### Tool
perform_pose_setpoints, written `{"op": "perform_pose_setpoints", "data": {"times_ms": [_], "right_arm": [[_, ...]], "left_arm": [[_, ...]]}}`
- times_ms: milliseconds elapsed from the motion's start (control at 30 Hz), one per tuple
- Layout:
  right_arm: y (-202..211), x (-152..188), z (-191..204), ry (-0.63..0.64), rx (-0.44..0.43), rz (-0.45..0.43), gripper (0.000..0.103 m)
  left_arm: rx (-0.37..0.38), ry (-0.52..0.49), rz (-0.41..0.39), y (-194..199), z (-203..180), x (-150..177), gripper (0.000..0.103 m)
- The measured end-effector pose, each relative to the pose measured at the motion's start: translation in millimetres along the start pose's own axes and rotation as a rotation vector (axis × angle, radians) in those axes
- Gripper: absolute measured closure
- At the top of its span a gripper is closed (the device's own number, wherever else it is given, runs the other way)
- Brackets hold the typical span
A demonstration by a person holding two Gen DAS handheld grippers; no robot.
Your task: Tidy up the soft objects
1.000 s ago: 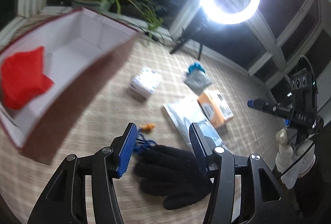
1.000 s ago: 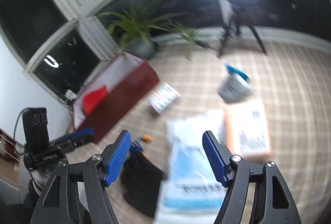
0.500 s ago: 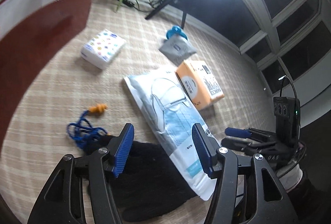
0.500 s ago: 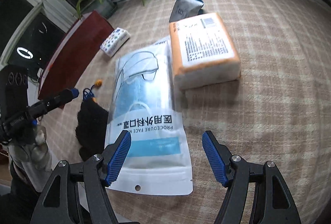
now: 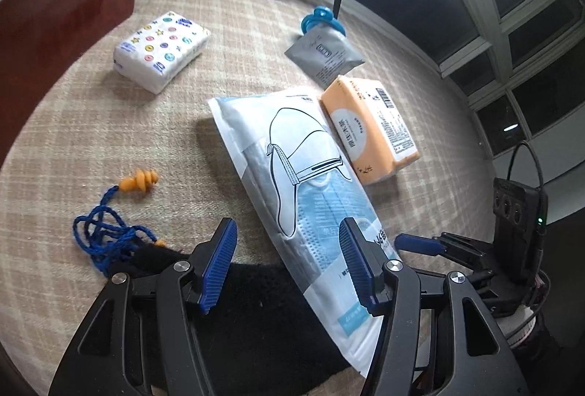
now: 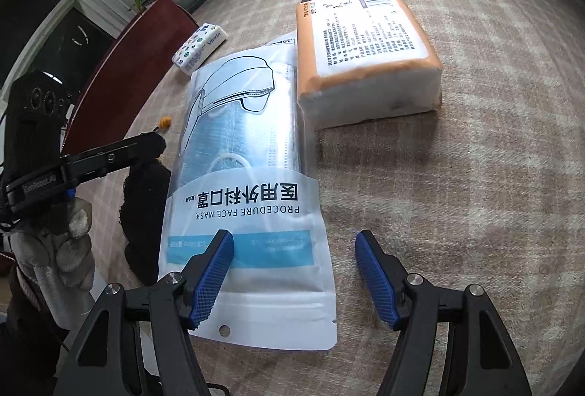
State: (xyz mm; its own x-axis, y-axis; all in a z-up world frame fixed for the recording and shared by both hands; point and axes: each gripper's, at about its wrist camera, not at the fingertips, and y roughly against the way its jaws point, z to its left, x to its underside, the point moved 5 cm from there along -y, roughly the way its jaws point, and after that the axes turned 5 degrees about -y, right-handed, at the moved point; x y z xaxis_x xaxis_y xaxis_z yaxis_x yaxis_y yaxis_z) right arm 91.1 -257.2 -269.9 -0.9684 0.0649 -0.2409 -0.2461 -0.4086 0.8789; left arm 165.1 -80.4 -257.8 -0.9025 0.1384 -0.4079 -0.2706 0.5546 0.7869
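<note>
Both grippers have dropped low over the mat since 1 s ago. Left gripper (image 5: pixel 288 262), jaws wide and empty, now sits lower-centre over the black glove (image 5: pixel 256 315) & face mask pack (image 5: pixel 303 184); the red box (image 5: pixel 55 12) has slid to upper left. Right gripper (image 6: pixel 294 271), also open w/ nothing held, straddles the pack's near edge, so a pack pickup looks next.

The flat black knitted glove (image 5: pixel 263 315) lies partly under the white-and-blue plastic face-mask pouch (image 5: pixel 310 184) and behind the left gripper's frame. The dark red open box (image 5: pixel 62 19) runs off the frame edge. The glossy grey sachet's (image 5: pixel 325 54) print is too small to read.
</note>
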Motion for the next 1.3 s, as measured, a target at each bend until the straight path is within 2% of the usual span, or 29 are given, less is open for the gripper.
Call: {"op": "perform_pose_setpoints", "data": {"times_ms": [500, 567, 633, 800, 867, 967, 1100, 1300], "right_arm": [[5.7, 1.9, -7.4, -0.013, -0.105, 0.023, 0.041], [5.3, 1.4, -7.2, -0.006, -0.094, 0.022, 0.050], [5.4, 1.6, -6.4, 0.017, -0.065, 0.018, 0.054], [4.9, 1.8, -5.6, 0.032, -0.052, 0.018, 0.055], [4.6, 0.9, -6.0, 0.024, -0.072, 0.023, 0.055], [4.4, -0.1, -7.9, 0.003, -0.109, 0.032, 0.055], [3.7, -1.3, -11.5, -0.028, -0.157, 0.042, 0.055], [3.3, -3.1, -25.1, -0.132, -0.296, 0.092, 0.053]], "left_arm": [[0.005, -0.018, 0.048, -22.8, -11.1, -0.3, 0.045], [-0.026, -0.013, 0.044, -20.7, -6.8, 1.6, 0.046], [-0.016, 0.000, 0.045, -20.2, -3.8, 2.2, 0.046], [0.006, -0.001, 0.048, -25.2, -8.2, -2.0, 0.046], [0.006, -0.023, 0.051, -28.4, -14.4, -3.4, 0.046], [-0.031, -0.063, 0.049, -31.3, -20.4, -4.5, 0.048], [-0.024, -0.075, 0.057, -34.0, -22.2, -5.8, 0.048], [-0.019, -0.099, 0.080, -37.5, -23.6, -3.5, 0.048]]}}
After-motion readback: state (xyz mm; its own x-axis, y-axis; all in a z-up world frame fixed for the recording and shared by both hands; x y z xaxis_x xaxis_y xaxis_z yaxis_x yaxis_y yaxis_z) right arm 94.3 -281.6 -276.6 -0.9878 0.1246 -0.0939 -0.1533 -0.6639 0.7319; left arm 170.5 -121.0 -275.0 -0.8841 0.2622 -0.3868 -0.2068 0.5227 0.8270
